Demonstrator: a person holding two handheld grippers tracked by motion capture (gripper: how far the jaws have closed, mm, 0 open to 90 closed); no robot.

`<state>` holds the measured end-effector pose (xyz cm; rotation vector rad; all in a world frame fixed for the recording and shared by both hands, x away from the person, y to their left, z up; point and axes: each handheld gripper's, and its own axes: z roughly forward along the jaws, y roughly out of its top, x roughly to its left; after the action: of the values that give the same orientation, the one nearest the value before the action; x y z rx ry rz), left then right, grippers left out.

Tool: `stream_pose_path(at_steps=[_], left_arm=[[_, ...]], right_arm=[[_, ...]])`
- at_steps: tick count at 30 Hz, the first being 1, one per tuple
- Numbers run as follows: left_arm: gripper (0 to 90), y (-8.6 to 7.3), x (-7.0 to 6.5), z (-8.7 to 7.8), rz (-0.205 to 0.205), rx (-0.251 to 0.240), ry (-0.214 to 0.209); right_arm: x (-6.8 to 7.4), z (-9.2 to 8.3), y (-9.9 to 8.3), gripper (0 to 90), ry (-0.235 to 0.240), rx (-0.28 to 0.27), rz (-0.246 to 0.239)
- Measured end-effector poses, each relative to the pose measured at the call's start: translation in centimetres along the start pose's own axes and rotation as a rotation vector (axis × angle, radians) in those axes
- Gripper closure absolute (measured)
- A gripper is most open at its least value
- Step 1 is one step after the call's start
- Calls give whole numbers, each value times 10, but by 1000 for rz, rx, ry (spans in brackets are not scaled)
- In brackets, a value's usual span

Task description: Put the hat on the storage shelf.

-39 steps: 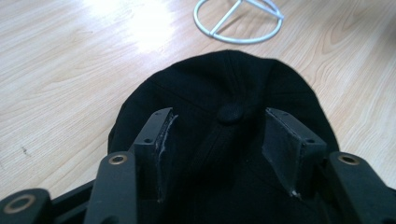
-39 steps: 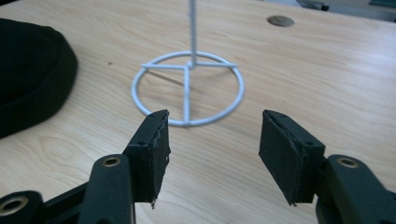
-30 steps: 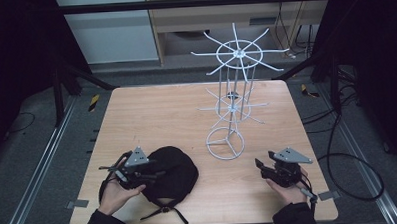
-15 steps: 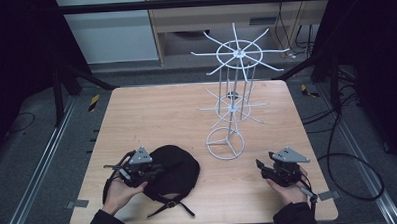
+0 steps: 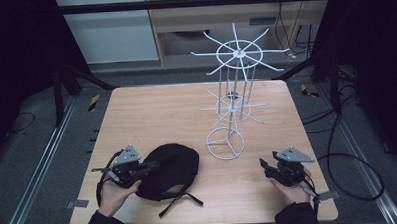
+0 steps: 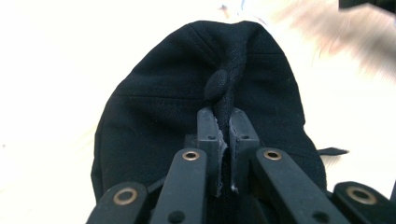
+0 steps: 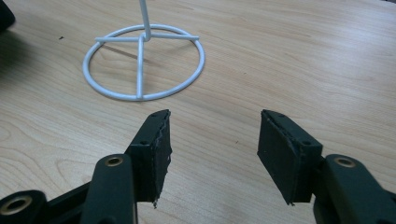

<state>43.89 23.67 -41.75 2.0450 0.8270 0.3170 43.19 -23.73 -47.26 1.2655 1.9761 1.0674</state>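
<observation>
Slightly nearer the person now, the left gripper [image 6: 223, 135] pinches the cap [image 5: 171, 168]; the right gripper [image 7: 212, 140] sits spread beside the rack [image 5: 225, 143].

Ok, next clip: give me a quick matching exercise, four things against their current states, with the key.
Things:
1. left gripper
2. right gripper
3. black cap
4. white wire rack

States:
A. standing upright on the table
B. open, holding nothing
C. lying on the table, fabric pinched into a fold
D. shut on fabric

Pairs: 1-D, 2-B, 3-C, 4-A
</observation>
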Motion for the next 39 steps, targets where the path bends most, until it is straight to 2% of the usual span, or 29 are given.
stream_pose_path(at_steps=[4,8,11,15,25,32,35,39], left_arm=[[855,2,-1,-11,-27,-70,23],[855,6,-1,-24,-54,-161,37],[855,9,-1,-33,-55,-222,49],[855,12,-2,-44,-65,-276,72],[855,25,1,-75,-110,-469,77],[855,39,2,-97,-104,-585,75],[855,47,0,-101,-100,-633,68],[855,58,-4,-100,-88,-664,57]], right_arm=[[-1,0,-1,436,-2,1,5],[-1,1,-1,433,-4,1,8],[-1,1,-1,432,-7,-2,6],[-1,1,-2,426,-8,-2,7],[-1,2,-2,421,-11,-2,11],[-1,3,-2,421,-12,-3,4],[-1,3,-2,421,-12,-3,2],[-1,2,-2,421,-15,-8,3]])
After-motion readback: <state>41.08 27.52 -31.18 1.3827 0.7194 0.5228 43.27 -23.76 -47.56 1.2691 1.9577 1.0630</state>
